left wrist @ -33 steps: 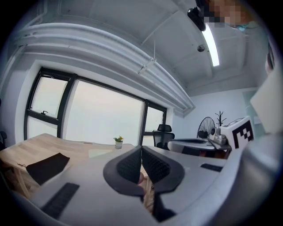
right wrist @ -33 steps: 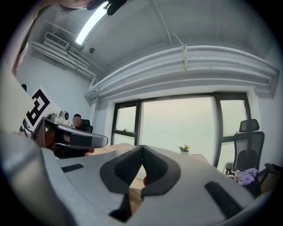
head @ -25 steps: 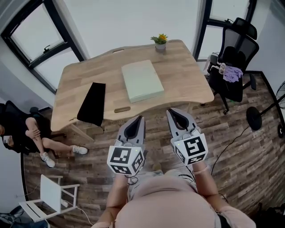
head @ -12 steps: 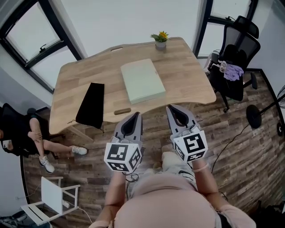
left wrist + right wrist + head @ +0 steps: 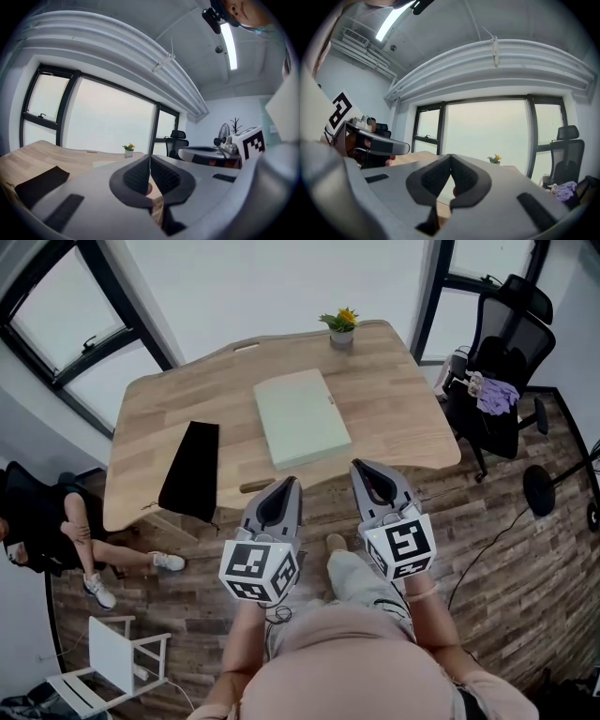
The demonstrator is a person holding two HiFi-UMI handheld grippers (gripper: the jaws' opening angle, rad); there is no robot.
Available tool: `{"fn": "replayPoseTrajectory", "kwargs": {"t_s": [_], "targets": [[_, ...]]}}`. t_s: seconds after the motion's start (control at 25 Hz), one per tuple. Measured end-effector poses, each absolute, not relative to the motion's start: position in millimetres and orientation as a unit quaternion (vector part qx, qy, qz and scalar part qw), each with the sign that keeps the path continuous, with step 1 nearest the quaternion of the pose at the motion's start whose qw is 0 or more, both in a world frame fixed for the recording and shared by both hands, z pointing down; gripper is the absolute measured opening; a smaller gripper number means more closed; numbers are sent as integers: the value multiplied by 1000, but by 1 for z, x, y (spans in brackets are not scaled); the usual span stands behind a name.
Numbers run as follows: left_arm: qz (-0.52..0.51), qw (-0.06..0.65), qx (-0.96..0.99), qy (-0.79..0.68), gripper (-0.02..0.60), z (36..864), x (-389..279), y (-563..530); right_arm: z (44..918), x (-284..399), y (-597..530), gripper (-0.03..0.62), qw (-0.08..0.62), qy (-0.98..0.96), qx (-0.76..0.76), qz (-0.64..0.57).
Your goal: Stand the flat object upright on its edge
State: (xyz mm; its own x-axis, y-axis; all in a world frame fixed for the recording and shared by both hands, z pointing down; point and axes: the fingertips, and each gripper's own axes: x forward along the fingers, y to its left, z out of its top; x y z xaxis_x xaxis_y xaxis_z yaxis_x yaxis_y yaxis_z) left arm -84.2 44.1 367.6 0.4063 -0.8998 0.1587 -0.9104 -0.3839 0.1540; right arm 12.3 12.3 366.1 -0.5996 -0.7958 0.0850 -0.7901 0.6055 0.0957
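Wood table fills the upper half of the head view, w/ windows behind, an office chair at 2 o'clock and a seated person at 8 o'clock. Vs 1 s ago, the table has drawn nearer: both claws came fwd together, and their tips, which hung over the floor short of the table, now line up w/ its near edge. So this reads as the approach only; nothing is touched yet and the lift hasn't begun. Left claw and right claw are each pinched together w/ nothing between the jaws, same as before; each claw's own view shows the pads meeting in 1 seam. The flat green box lies flat mid-table, 1 short edge toward the person, apart from both claws: about 12 o'clock from the left claw, about 10 o'clock from the right. Black pouch lies at 9 o'clock of the left claw, hanging off the near edge; small plant sits at the far edge, 12 o'clock. Likely next: keep closing in, then open up or wedge under 1 edge.
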Motion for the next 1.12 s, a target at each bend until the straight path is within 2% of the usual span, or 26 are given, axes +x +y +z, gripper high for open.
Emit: {"fn": "replayPoseTrajectory", "kwargs": {"t_s": [1.12], "targets": [[41, 121, 809, -574, 11, 376, -88, -137, 377, 12, -173, 0, 68, -903, 424, -23]]}}
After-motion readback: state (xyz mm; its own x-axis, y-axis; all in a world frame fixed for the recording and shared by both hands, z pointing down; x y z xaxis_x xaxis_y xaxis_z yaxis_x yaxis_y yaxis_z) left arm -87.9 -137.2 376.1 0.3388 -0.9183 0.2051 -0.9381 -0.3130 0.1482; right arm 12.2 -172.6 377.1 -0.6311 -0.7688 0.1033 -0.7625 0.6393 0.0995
